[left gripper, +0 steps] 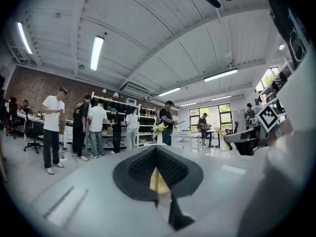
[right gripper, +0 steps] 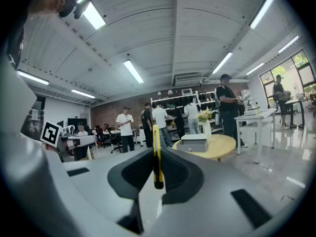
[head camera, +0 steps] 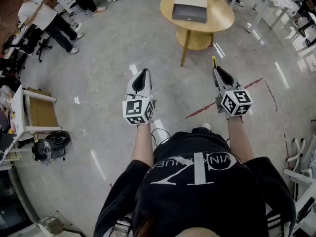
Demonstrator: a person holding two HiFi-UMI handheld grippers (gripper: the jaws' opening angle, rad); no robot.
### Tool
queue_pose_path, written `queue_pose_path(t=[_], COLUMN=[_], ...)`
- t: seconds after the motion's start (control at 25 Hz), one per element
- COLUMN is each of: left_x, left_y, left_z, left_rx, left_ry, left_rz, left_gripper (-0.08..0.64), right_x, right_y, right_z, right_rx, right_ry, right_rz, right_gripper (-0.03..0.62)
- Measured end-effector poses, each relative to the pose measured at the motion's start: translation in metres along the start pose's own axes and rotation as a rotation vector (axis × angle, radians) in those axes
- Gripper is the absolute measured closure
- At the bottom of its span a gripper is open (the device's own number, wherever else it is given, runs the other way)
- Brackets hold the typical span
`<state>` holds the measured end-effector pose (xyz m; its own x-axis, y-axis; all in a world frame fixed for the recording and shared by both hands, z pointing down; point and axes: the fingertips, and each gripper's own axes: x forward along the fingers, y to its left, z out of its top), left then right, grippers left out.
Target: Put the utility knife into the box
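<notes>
As arms [head camera: 142, 143] extend forward, right tongs [head camera: 217, 71] pinch utility knife [right gripper: 156, 154].

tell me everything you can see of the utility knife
The utility knife is slim, yellow with a black near end. The right gripper view shows it edge on, upright, clamped between the jaws of the right gripper, which press both its sides. In the head view its yellow tip pokes past the gripper, in the air above the floor, short of the round table.
</notes>
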<state>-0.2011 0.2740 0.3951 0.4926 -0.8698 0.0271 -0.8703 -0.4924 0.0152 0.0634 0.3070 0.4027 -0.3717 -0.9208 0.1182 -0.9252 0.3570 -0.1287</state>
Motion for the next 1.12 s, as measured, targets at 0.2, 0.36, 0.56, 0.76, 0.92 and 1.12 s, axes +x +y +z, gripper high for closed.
queue_pose_path(t=[0.2,0.36,0.56,0.76,0.92,1.12], left_x=[-0.018,-0.028,-0.029,-0.019,-0.011,0.013], left_y=[0.005,0.008,0.010,0.005,0.013,0.039], left_z=[-0.005,-0.010,-0.014,-0.013,-0.015,-0.020], left_rx=[-0.009,-0.018,-0.049,-0.020,0.026,-0.003], left_ry=[0.003,0.010,0.008,0.015,0.037,0.057], left_rz=[0.002,0.000,0.007,-0.016,-0.022,0.019], left_gripper=[0.554,0.554,0.554,0.554,0.554,0.554], right_x=[-0.009,-0.019,-0.025,-0.019,0.005,0.043], right_y=[0.011,0.014,0.012,-0.002,-0.013,-0.023], right_z=[-0.005,-0.008,-0.011,-0.006,-0.004,-0.007], right_rx=[0.002,0.006,0.004,0.004,0.027,0.051], right_ry=[-0.003,-0.005,0.006,-0.019,-0.041,-0.028], right_rz=[-0.011,-0.033,-0.040,-0.046,-0.045,-0.024], right_gripper=[0.536,0.537,0.535,0.536,0.537,0.535])
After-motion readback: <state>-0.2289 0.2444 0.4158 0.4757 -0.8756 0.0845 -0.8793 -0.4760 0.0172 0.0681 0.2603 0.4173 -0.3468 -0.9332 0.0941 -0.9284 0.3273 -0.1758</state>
